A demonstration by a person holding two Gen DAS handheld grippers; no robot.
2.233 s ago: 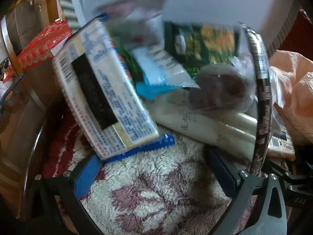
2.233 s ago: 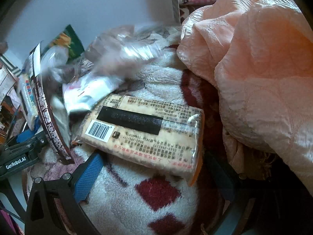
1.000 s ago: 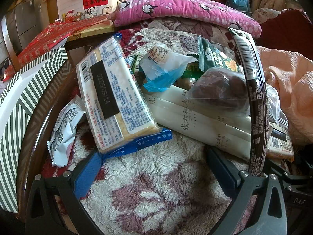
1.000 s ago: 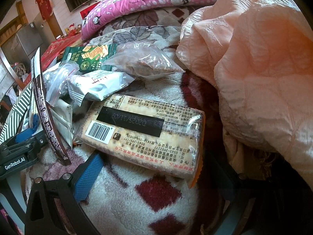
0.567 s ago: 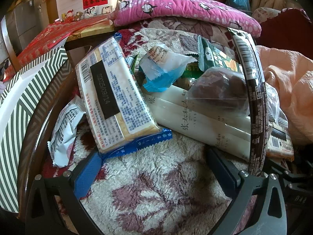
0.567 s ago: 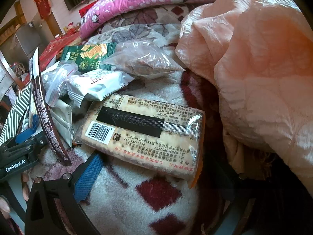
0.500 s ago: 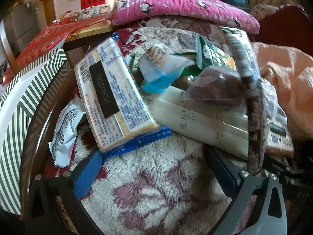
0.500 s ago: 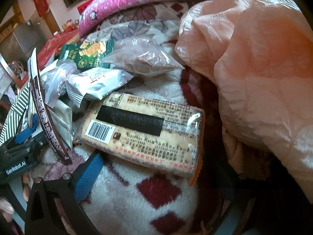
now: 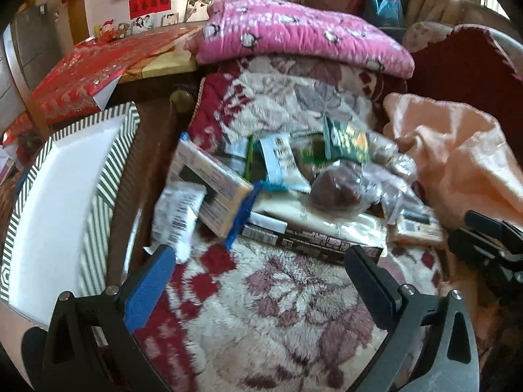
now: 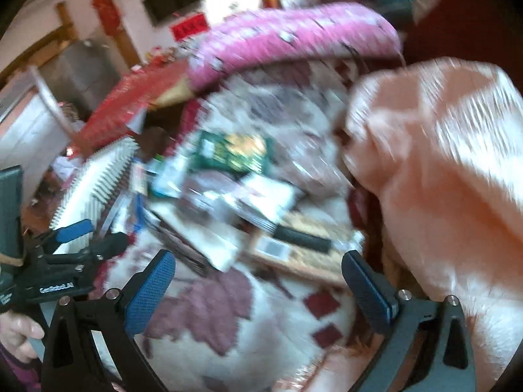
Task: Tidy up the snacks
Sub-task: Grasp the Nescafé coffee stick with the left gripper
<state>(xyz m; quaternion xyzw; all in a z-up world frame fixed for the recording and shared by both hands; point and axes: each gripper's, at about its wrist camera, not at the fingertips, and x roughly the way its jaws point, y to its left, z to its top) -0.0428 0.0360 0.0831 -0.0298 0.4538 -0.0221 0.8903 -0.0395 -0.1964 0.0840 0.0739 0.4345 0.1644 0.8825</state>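
A heap of snack packs lies on a red and white fleece blanket (image 9: 281, 310). It holds a cracker pack (image 9: 212, 192), a white wrapper (image 9: 178, 219), a blue-white pouch (image 9: 281, 163), a green packet (image 9: 346, 140), a clear bag of brown snacks (image 9: 336, 189) and a long dark box (image 9: 310, 238) lying flat. My left gripper (image 9: 258, 281) is open and empty, back from the heap. My right gripper (image 10: 258, 284) is open and empty; its view is blurred, showing the green packet (image 10: 235, 153) and a barcoded cracker pack (image 10: 300, 248).
A striped white box (image 9: 65, 202) stands left of the blanket beside a dark wooden rail (image 9: 147, 176). A peach quilt (image 9: 457, 150) lies at the right. A pink pillow (image 9: 294, 36) lies behind. The left gripper's body shows in the right wrist view (image 10: 59, 281).
Both grippers have pulled back and up from the heap, so the snacks look smaller and farther. The long dark box, upright before, now lies flat. The right wrist view has become blurred.
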